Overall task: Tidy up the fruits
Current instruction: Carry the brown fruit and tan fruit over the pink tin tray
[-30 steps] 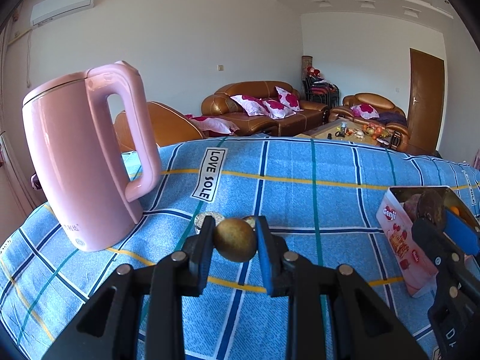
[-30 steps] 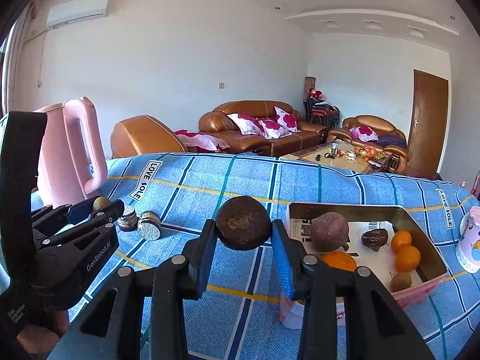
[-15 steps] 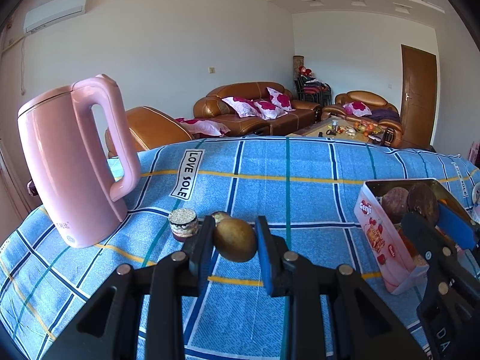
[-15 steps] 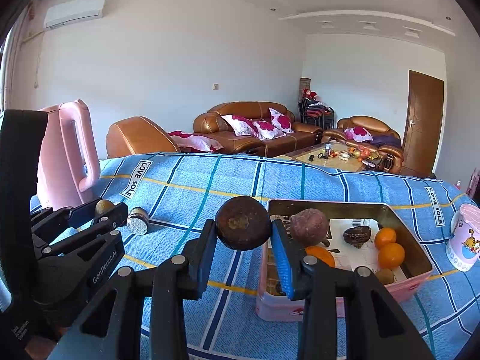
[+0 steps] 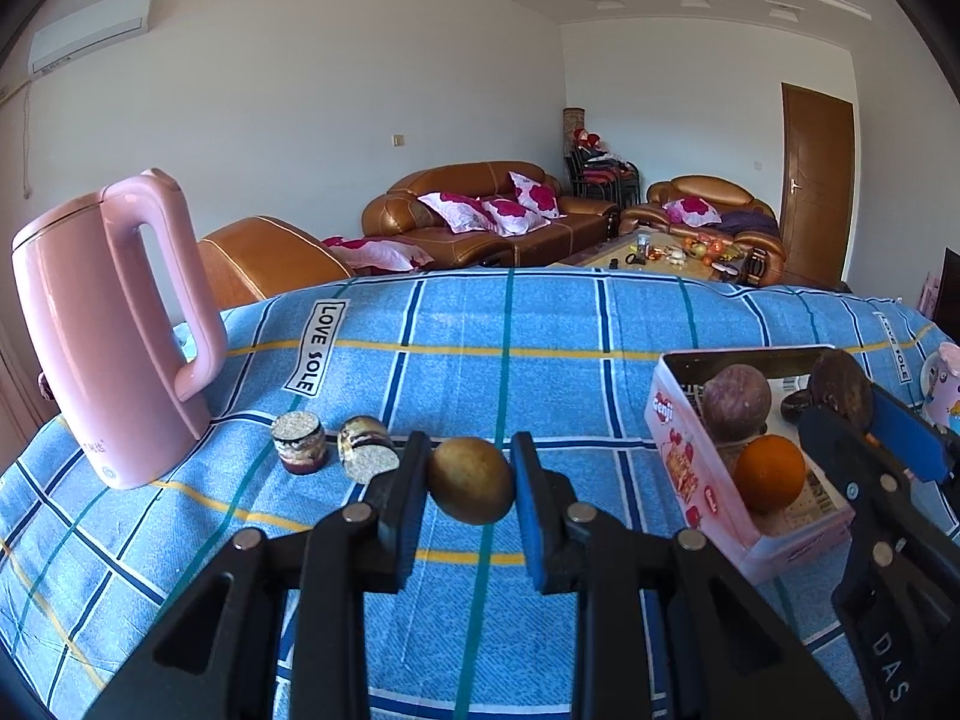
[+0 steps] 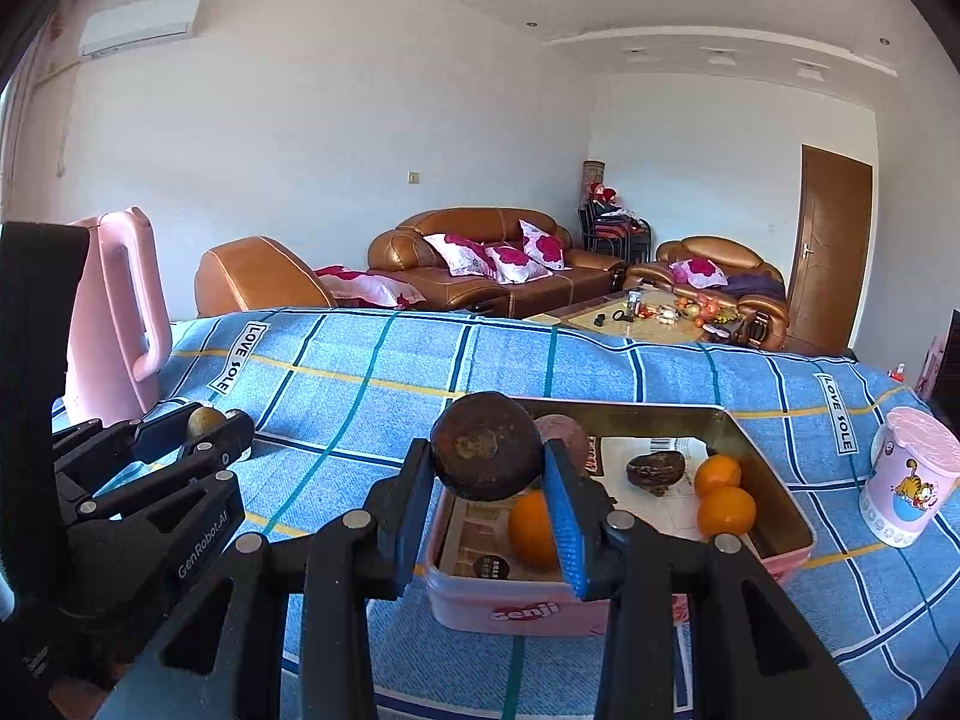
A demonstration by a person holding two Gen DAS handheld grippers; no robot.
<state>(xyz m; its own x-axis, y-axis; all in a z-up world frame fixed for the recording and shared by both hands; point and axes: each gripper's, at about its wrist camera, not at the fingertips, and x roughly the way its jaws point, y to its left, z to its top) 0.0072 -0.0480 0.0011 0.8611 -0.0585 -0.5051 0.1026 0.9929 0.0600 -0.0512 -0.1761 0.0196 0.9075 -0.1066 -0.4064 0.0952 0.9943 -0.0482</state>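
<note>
My left gripper is shut on a yellow-brown kiwi, held above the blue checked cloth, left of the pink tin box. It also shows at the left of the right wrist view. My right gripper is shut on a dark brown round fruit, held over the near left end of the pink tin box. It also shows in the left wrist view. The box holds a purple-brown fruit, oranges and a dark wrinkled fruit.
A pink kettle stands at the left of the table. Two small jars sit beside it, one lying on its side. A pink cartoon cup stands right of the box. Sofas are behind the table.
Both grippers have moved right, towards the box. The dark fruit now hangs over the box's near left end. The jars show more fully to the left of the kiwi.
</note>
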